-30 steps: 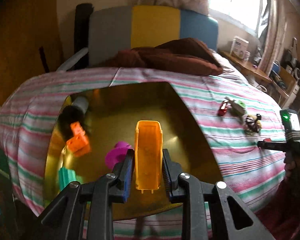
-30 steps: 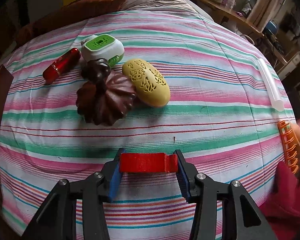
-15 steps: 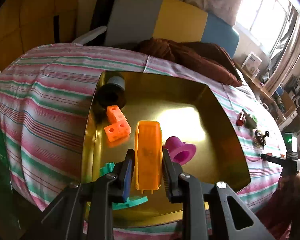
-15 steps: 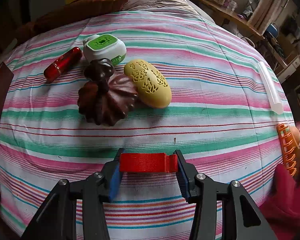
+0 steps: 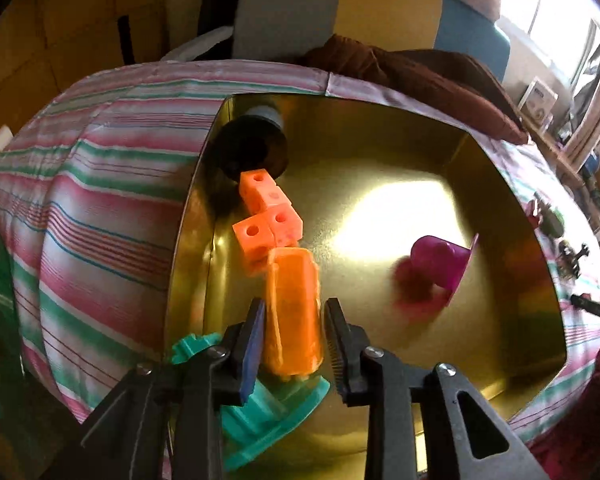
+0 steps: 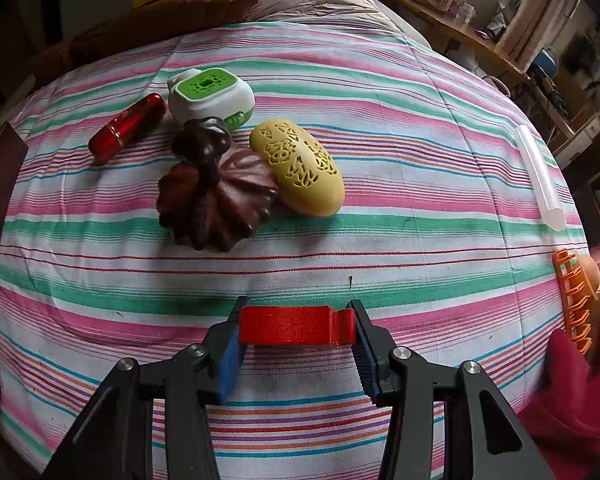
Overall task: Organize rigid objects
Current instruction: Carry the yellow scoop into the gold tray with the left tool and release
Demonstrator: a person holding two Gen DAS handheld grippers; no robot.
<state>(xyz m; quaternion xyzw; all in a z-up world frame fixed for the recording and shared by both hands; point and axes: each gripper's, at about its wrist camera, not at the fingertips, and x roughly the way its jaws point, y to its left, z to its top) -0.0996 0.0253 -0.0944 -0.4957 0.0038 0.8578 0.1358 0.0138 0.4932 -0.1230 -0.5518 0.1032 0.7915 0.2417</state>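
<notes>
Orange plastic, long and trough-shaped, blurred a little in the left wrist view: the orange piece (image 5: 294, 312) sat between the pads of the left gripper (image 5: 294, 340), its long axis running straight ahead along the fingers. Daylight showed on either side of it, so the jaws looked slightly parted rather than pinching, though I cannot tell whether either pad touched it. It hung over the near left part of the gold tray (image 5: 500, 360), a glossy metal pan resting on the striped bedcover (image 5: 100, 208), directly above a teal ribbed part (image 5: 268, 404) and just short of the two orange holed cubes (image 5: 266, 216) toward the tray's left wall. A dark cylinder (image 5: 256, 152) filled the far left corner, and a magenta flanged piece (image 5: 440, 268) lay right of centre. Any drop would probably land on the teal part (hard plastic on hard plastic, likely to skid). The right gripper (image 6: 296, 326), well off the tray's right edge, was clamped across the ends of a matte red block (image 6: 292, 324) held crosswise. Beyond it on the cloth waited a red tube (image 6: 126, 128), a green-and-white device (image 6: 212, 96), a dark fluted ornament (image 6: 216, 200) and a pierced yellow oval (image 6: 296, 166).
</notes>
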